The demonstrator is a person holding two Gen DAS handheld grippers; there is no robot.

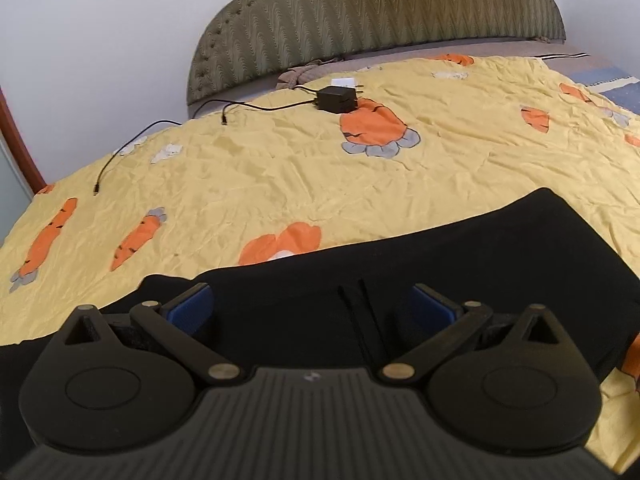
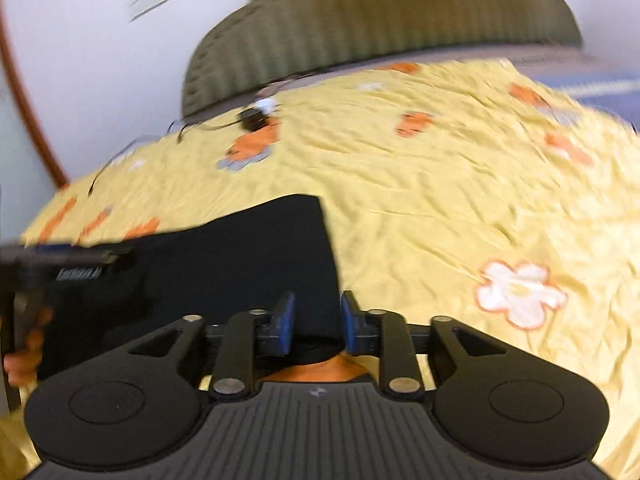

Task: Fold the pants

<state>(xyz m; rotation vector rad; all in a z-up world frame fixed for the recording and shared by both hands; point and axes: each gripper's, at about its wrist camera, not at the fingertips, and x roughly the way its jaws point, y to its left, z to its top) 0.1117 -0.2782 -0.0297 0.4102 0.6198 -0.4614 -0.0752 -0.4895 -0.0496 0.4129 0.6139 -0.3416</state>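
1. Though the black pants (image 1: pixel 400 264) already lie as a compact dark slab on the yellow bedspread (image 1: pixel 280 168), I judge at least one fold done; no loose leg shows in either view.
2. The left gripper (image 1: pixel 310 304) hangs over the cloth with its fingers spread wide and nothing between them.
3. The right gripper (image 2: pixel 318 320) sits at the pants' right edge, its blue pads (image 2: pixel 285 320) parted a little with the fabric edge between them; the blurred view shows no pinch, so this looks like a release.
4. What remains is probably a last fold or smoothing.
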